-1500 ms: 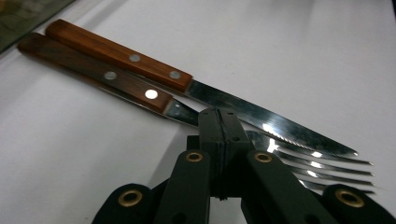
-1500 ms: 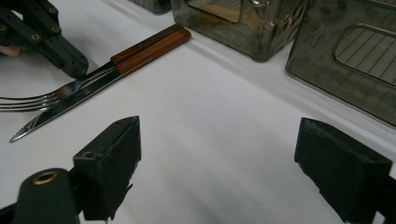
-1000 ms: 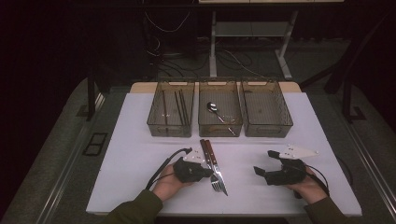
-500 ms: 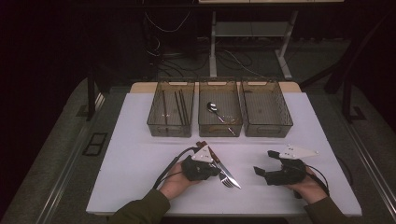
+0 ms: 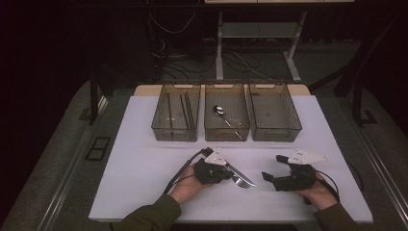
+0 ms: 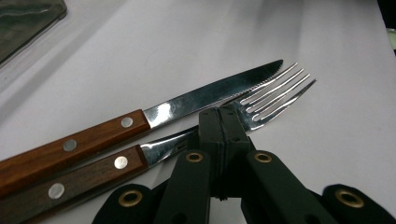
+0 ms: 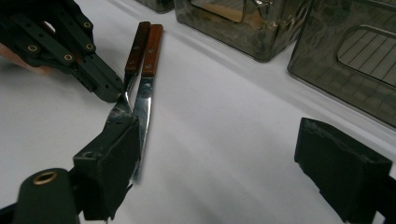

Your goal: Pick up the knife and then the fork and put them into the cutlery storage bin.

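A wooden-handled knife and fork lie side by side on the white table, their tips pointing toward my right gripper. My left gripper is shut, and its closed tips rest on the fork's neck from above, with nothing between the pads. In the high view the left gripper covers the handles, and the fork tines stick out to its right. My right gripper stands open a short way to the right, empty. In the right gripper view the knife lies just beyond the left jaw.
Three clear bins stand in a row at the back: the left bin holds thin sticks, the middle bin holds a spoon, and nothing shows in the right bin. The table's front edge is near both hands.
My left gripper has shifted right and turned. The knife and fork swung with it, from pointing at the front edge to pointing right. The right gripper has stayed still.
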